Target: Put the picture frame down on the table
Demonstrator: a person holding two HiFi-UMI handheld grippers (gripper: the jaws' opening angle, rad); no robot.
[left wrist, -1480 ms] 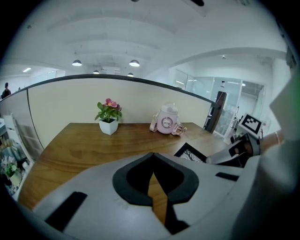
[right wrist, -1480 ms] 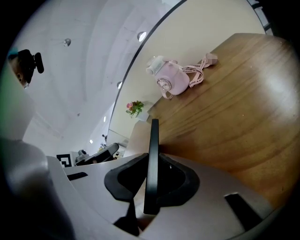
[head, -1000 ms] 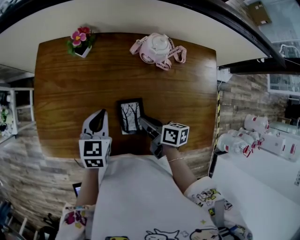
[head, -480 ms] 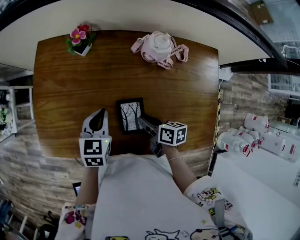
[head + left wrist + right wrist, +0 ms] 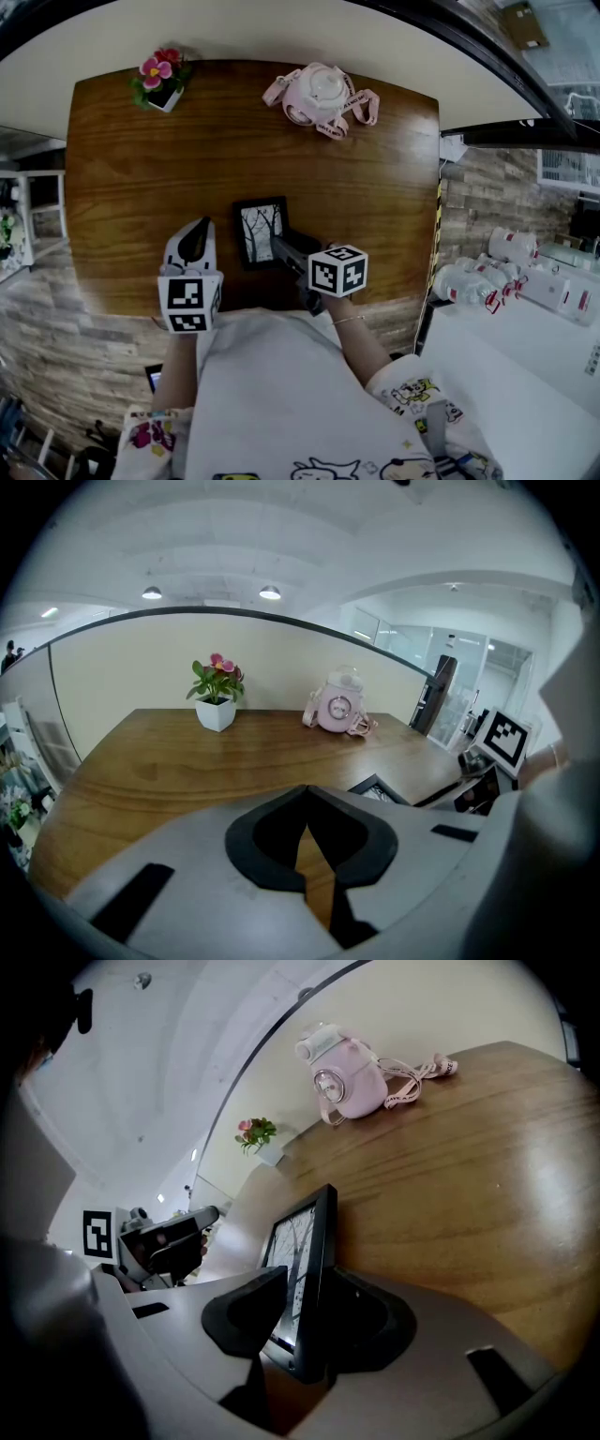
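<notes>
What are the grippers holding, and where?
Nothing. The jaws of the right gripper have just been opening round the near edge of the picture frame. The left gripper is shut, empty.

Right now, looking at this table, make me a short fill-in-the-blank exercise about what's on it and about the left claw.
1. The picture frame shows bare ____.
2. The potted flower stands at the far ____ corner of the table.
3. The bottle with the strap is ____.
4. The left claw is shut and ____.
Missing words: trees; left; pink; empty.
</notes>
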